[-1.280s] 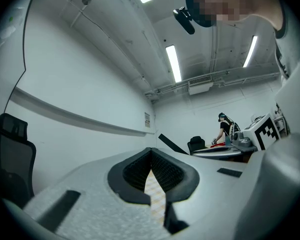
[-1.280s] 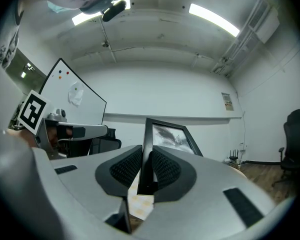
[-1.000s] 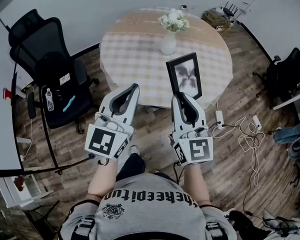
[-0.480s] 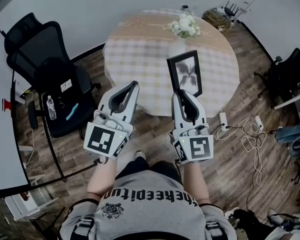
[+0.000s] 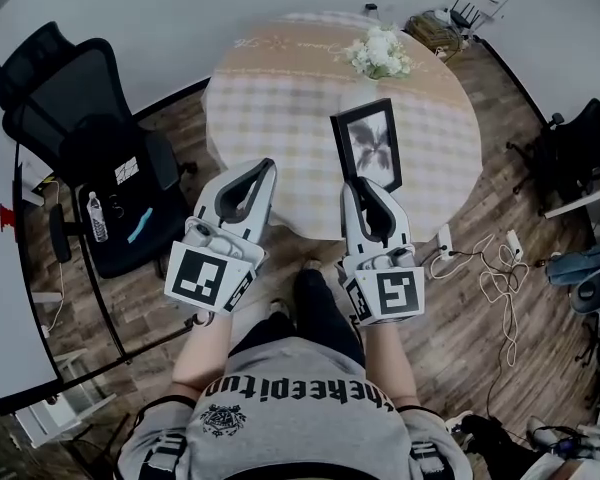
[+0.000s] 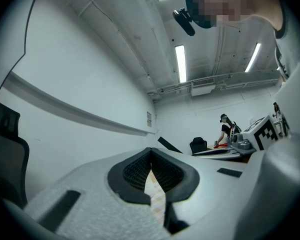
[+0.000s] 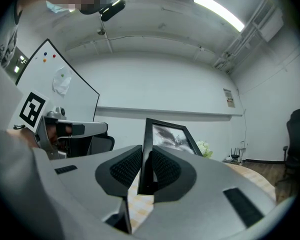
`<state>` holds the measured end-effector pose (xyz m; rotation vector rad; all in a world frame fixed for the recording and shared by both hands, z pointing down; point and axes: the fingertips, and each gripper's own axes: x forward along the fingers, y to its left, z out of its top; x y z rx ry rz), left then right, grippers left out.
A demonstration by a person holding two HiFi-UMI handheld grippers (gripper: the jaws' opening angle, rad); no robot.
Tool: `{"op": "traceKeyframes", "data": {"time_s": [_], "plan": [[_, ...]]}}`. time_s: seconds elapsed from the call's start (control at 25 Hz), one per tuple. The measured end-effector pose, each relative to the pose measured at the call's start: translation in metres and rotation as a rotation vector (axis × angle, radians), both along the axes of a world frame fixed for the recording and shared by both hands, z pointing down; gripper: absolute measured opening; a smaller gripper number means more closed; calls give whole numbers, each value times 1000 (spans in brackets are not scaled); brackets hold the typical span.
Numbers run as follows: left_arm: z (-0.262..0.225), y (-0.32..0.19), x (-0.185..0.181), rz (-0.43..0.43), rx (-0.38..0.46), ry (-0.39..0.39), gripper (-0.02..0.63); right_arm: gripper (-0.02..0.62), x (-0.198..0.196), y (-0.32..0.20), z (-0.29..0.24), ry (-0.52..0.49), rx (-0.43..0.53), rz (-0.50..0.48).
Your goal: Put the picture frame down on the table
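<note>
Scene: a person is standing at a round table [image 5: 270,98] covered in a pale checked cloth, holding one gripper in each hand.
Right gripper [image 5: 365,186]: its jaws are clamping the lower edge of a black picture frame [image 5: 368,148], with the pads pressing on its front and back.
Frame position: the picture frame is standing upright in the air. In the head view it is showing against the near right part of the tabletop and is not yet resting on it (how high it is hanging cannot be told).
Left gripper [image 5: 263,170]: its jaws are meeting at the tips with nothing between them. It is hovering beside the right one, apart from the frame.
Other things: white flowers [image 5: 380,54] are sitting toward the far side of the table, beyond the frame. A black office chair [image 5: 85,133] is standing to the left.
Handling: the frame is looking light, thin and stiff. It is probably glazed, so likely fragile and slick on its face, and gripped low on one edge it is likely wanting to tip.
Where to hold: the rigid border, as now, is seeming safer than the middle of the picture.
Setting down: a bare patch of cloth away from the flowers is seeming the sensible spot.
</note>
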<state>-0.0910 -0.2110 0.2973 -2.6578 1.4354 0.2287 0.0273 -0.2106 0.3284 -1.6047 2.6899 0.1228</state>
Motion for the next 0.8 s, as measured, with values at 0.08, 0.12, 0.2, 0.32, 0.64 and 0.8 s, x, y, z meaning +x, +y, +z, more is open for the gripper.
{"op": "traceKeyframes", "data": {"time_s": [0.08, 0.12, 0.2, 0.32, 0.64, 0.8], "plan": [[2, -10, -3, -10, -4, 1, 15, 69, -2, -11, 3, 0, -8, -12], [2, -15, -4, -17, -6, 2, 15, 69, -4, -16, 4, 0, -12, -19], [2, -26, -6, -29, -10, 3, 15, 69, -7, -29, 6, 2, -21, -33], [1, -43, -9, -48, -12, 7, 15, 69, -10, -50, 10, 0, -40, -53], [6, -85, -16, -119, -27, 11, 15, 69, -22, -105, 35, 14, -108, -133], [13, -102, -20, -159, -46, 7, 15, 69, -30, -127, 52, 30, -154, -178]]}}
